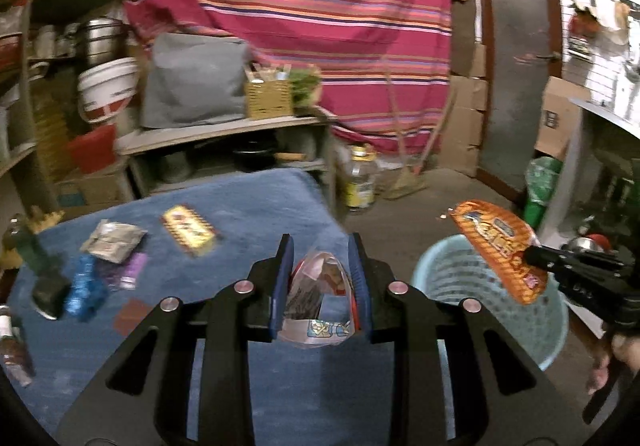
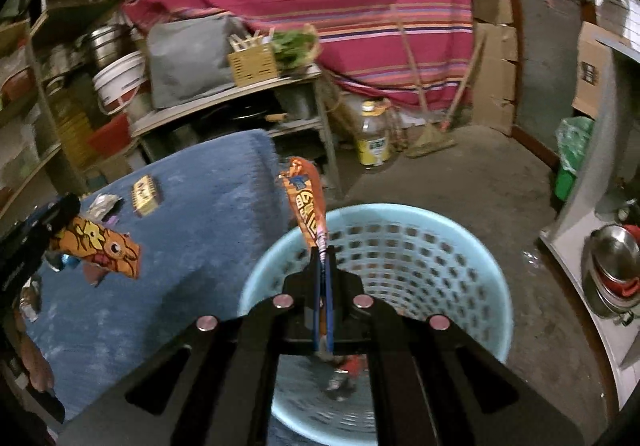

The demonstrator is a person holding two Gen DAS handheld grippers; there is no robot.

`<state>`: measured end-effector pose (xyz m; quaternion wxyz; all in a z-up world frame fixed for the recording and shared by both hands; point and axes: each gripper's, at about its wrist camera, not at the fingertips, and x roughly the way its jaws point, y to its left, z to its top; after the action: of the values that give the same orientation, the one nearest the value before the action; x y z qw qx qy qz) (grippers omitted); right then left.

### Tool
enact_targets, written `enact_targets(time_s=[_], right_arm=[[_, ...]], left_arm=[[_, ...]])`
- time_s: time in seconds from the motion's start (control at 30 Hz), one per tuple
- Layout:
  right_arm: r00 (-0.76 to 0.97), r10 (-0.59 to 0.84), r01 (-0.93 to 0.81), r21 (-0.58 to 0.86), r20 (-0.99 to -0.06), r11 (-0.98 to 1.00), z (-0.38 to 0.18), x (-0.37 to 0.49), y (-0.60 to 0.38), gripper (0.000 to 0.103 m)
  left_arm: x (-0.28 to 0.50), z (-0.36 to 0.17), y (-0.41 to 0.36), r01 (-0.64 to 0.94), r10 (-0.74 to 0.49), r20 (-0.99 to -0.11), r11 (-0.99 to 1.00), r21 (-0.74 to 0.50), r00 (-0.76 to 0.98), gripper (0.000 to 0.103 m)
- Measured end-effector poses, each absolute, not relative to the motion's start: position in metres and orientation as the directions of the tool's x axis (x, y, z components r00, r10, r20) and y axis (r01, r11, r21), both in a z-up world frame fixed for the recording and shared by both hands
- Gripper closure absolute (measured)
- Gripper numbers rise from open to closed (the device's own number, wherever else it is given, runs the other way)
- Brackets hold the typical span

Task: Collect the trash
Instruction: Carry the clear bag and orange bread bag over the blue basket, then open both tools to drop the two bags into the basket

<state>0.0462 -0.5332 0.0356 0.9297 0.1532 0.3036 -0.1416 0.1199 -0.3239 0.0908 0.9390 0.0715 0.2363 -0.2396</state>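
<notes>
Trash is being left scattered on the blue-covered bench [image 1: 256, 201] at the left of the scene: a crumpled silver packet [image 1: 114, 240], a gold snack packet [image 1: 190, 230], a blue plastic wrapper [image 1: 84, 286] and a small purple wrapper [image 1: 134, 270] are all lying well apart from the bin. At centre, a crumpled clear wrapper [image 1: 320, 296] with printed panels is being held between the narrowly set blue pads of the left gripper [image 1: 320, 246], above the bench's near right corner and not yet over the bin. To the right, an orange snack wrapper [image 2: 306, 205] is being pinched by its bottom edge in the fully closed right gripper [image 2: 322, 252], and is standing up over the rim of the pale blue perforated laundry basket [image 1: 440, 270] on the floor, where some trash is already lying at the bottom.

The drop is judged best done with each gripper being carried fully over the basket's mouth before its jaws are parted, since a light wrapper is likely to drift or cling to a pad. The right wrapper appears to be nearly placed; the left is judged to need carrying further right. A slight downward tilt and a wide release are being called for.
</notes>
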Motion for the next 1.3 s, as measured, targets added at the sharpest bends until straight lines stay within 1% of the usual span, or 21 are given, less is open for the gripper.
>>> enact_targets(time_s=[0.1, 0.3, 0.6, 0.93, 1.13, 1.2, 1.27, 1.3], right_arm=[[0.771, -0.184, 0.377, 0.204, -0.610, 0.904, 0.034, 0.039, -0.546, 0.101], [0.754, -0.212, 0.408, 0.190, -0.621, 0.893, 0.027, 0.030, -0.563, 0.101], [0.734, -0.238, 0.449, 0.191, -0.636, 0.873, 0.020, 0.022, -0.581, 0.101], [0.721, -0.250, 0.481, 0.207, -0.646, 0.852, 0.014, 0.015, -0.597, 0.101], [0.717, -0.244, 0.478, 0.206, -0.653, 0.854, 0.011, 0.020, -0.596, 0.101], [0.717, -0.240, 0.476, 0.208, -0.654, 0.855, 0.010, 0.021, -0.595, 0.101], [0.717, -0.237, 0.473, 0.209, -0.656, 0.856, 0.009, 0.023, -0.593, 0.101], [0.717, -0.236, 0.472, 0.209, -0.656, 0.856, 0.008, 0.024, -0.591, 0.101]], left_arm=[[0.111, 0.086, -0.345, 0.525, -0.458, -0.483, 0.851, 0.003, 0.746, 0.076], [0.104, 0.082, -0.374, 0.564, -0.501, -0.488, 0.825, -0.021, 0.715, 0.076], [0.103, 0.072, -0.423, 0.623, -0.541, -0.497, 0.782, -0.002, 0.679, 0.076], [0.117, 0.058, -0.451, 0.652, -0.568, -0.531, 0.758, -0.038, 0.629, 0.076], [0.119, 0.064, -0.448, 0.646, -0.560, -0.517, 0.763, -0.020, 0.647, 0.075], [0.120, 0.065, -0.444, 0.642, -0.556, -0.524, 0.766, -0.021, 0.646, 0.072], [0.120, 0.065, -0.439, 0.629, -0.539, -0.528, 0.777, -0.012, 0.656, 0.057], [0.120, 0.065, -0.434, 0.617, -0.526, -0.525, 0.787, -0.002, 0.669, 0.052]])
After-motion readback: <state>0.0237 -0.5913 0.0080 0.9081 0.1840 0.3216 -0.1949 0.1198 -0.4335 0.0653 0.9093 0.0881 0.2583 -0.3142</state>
